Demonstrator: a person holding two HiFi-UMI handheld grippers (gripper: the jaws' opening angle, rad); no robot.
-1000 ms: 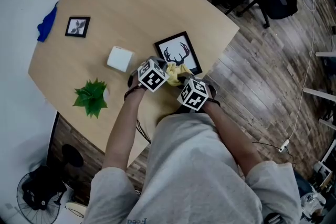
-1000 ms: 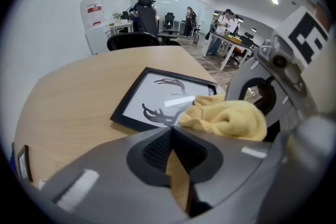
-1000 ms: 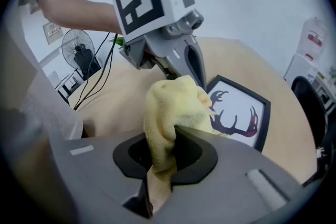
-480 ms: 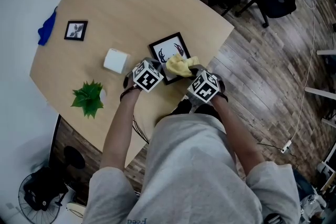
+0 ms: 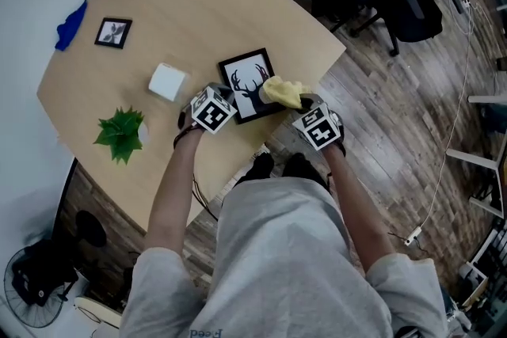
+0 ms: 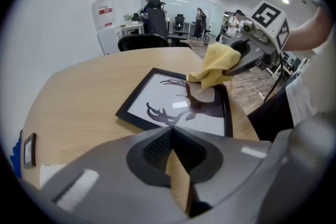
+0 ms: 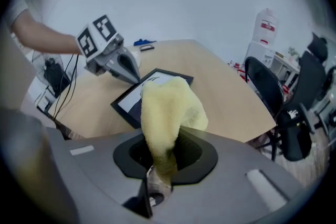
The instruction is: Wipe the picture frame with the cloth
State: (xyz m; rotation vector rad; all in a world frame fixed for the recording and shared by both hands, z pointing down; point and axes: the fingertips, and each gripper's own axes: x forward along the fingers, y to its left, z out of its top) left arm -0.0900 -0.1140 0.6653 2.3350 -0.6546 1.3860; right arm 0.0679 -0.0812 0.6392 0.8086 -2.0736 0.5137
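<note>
Even, cool ceiling-strip light, soft shadows; gripper views fisheye w/ dark, maybe blurred, edges.

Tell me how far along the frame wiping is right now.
Done: the cloth is gripped in the right claw. In hand: it sits over the frame, on the side by that claw, at or just above the glass. The left claw, shut and empty, is by the near edge. Left: no wiped trace shows, so I'd judge the rest of the glass and border need passes.
</note>
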